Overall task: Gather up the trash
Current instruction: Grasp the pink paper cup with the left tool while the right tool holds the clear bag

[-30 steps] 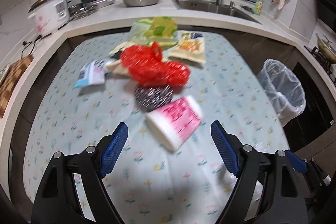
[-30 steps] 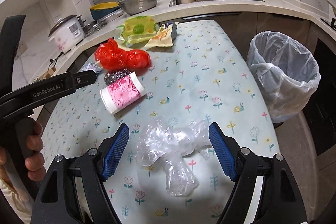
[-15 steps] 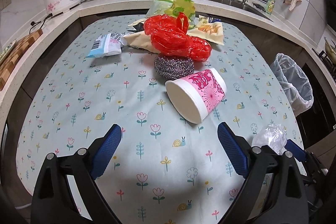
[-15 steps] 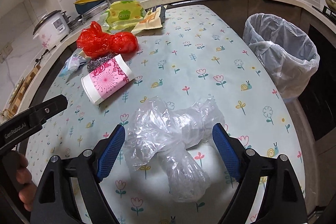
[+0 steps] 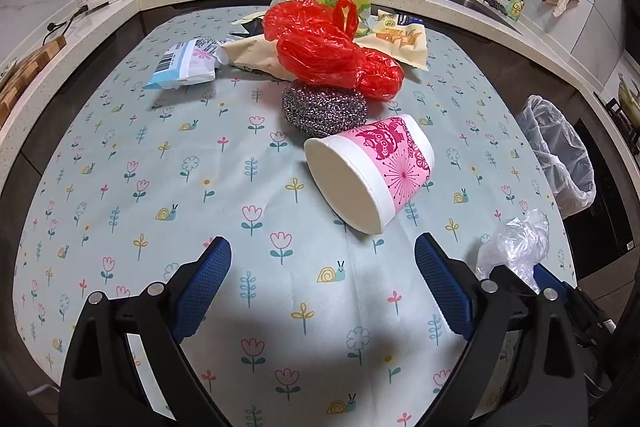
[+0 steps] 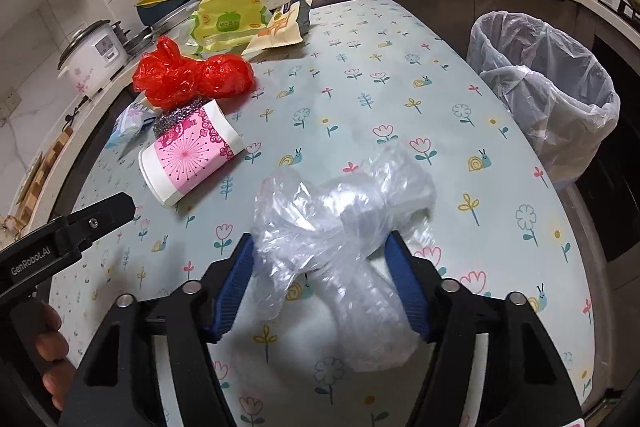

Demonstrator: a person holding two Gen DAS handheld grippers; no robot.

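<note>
We are holding the right gripper (image 6: 320,279) low over the near part of the table (image 6: 500,187), close to its right edge, and its jaws are closing at this moment. The clear plastic bag (image 6: 340,227) is lying crumpled between the two blue pads (image 6: 236,283). The left pad is touching the film of the bag; the right pad is just beside it, and we cannot tell if it is pressing yet. The bag is still resting on the flowered tablecloth.

We are keeping the left gripper (image 5: 322,287) wide open above the near middle of the table, with nothing between its jaws. Just beyond it the paper cup (image 5: 372,171), pink and white, is lying on its side with its mouth turned toward us. Behind the cup the steel scrubber (image 5: 324,105) is sitting, and the red plastic bag (image 5: 332,47) is leaning on top of it. Toward the far edge of the table the snack wrappers (image 5: 400,39) and the green packet (image 6: 228,21) are lying, and the white and blue packet (image 5: 184,65) is lying nearer the left edge.

The trash bin (image 6: 552,91), lined with a clear bag, is standing on the floor just beside the right edge of the table.
</note>
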